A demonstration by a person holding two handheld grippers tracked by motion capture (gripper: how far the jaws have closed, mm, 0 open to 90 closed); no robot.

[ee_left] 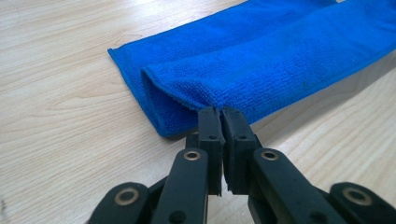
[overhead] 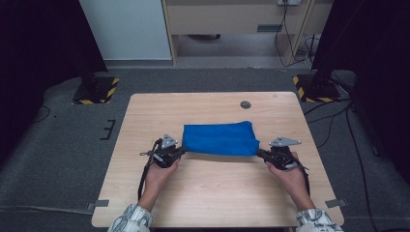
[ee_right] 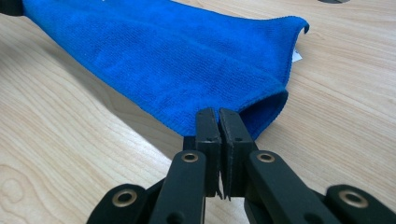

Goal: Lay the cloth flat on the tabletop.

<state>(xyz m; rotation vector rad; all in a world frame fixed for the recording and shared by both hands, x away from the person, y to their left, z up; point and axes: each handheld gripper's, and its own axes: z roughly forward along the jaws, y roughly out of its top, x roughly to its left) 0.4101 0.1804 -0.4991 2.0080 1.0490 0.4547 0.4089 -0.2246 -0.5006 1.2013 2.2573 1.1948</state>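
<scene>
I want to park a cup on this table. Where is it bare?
Bare wood lies behind the cloth up to the far edge, beside the grommet, and in front between the forearms. The strip along the cloth's near edge is crowded by both grippers.

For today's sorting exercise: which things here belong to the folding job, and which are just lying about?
In the job: blue microfibre cloth; left gripper and right gripper, each shut on a near corner.

Lying about: round dark disc set in the wooden table; yellow-and-black striped stand bases.

cloth (ee_left: 261,60) far end: cut off | pinched corner: hidden by jaws
</scene>
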